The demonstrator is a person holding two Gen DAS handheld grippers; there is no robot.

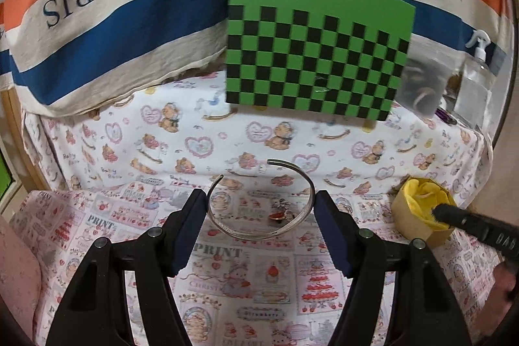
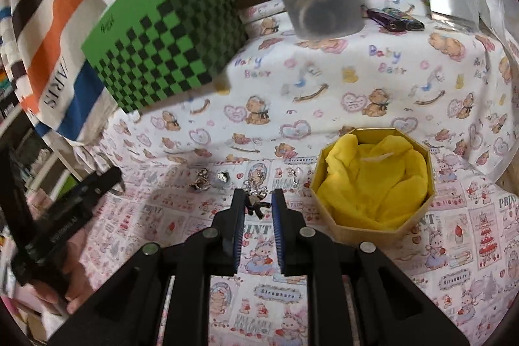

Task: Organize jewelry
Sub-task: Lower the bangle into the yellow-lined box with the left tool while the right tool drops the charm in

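Fingers of the left gripper (image 1: 261,208) stand wide apart in the left wrist view, with a silver bangle (image 1: 261,200) between them; its left edge lies against the left pad and its right edge against the right pad, so the tongs seem to hold it across its width, open side turned away from the camera. Beneath it, on the printed cloth (image 1: 246,274), lies a small red-and-gold charm (image 1: 279,214). To the right stands a yellow box (image 1: 421,209) lined with yellow cloth, and the dark tip of the right gripper (image 1: 442,209) reaches over its rim. Behind, a green checkered box (image 1: 319,44) stands upright, with a clear tub (image 1: 421,83) and a spray bottle (image 1: 476,77) beside it. In the right wrist view the right gripper (image 2: 258,203) is narrowed to a slim gap, and a small dark trinket (image 2: 256,206) sits between the pads; whether they pinch it I cannot tell. Just ahead lie a chain (image 2: 256,187) and two small silver pieces (image 2: 211,179) on the cloth (image 2: 454,248). The yellow box (image 2: 373,180) stands near, to the right, open. The left gripper (image 2: 81,200) shows at the left edge.
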